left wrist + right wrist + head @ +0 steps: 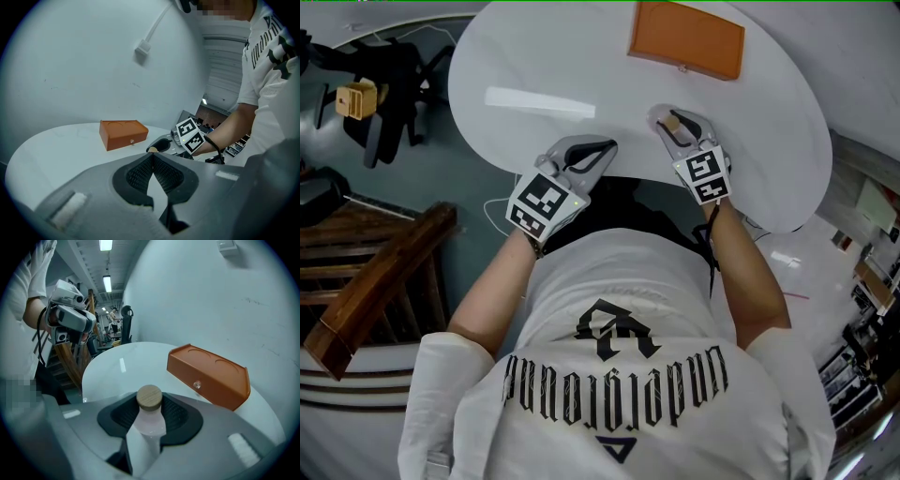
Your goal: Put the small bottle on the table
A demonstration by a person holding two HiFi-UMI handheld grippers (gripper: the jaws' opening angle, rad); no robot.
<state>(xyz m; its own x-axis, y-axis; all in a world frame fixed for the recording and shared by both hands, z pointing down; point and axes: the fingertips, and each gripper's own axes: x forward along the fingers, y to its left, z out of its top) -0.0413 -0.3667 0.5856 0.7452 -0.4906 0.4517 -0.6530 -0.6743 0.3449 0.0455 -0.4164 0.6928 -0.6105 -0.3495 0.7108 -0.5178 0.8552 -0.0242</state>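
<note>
Right gripper (671, 120) with small bottle (150, 422), nose-down

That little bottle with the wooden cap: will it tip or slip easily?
Probably tippy: the small bottle looks tall and narrow. Its smooth body may slip, though the right claw grips it with ribbed pads. Toppled, its round shape would likely roll.

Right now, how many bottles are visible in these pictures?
1. The small bottle is clamped in the right gripper, over the white table. No other bottle shows.
</note>
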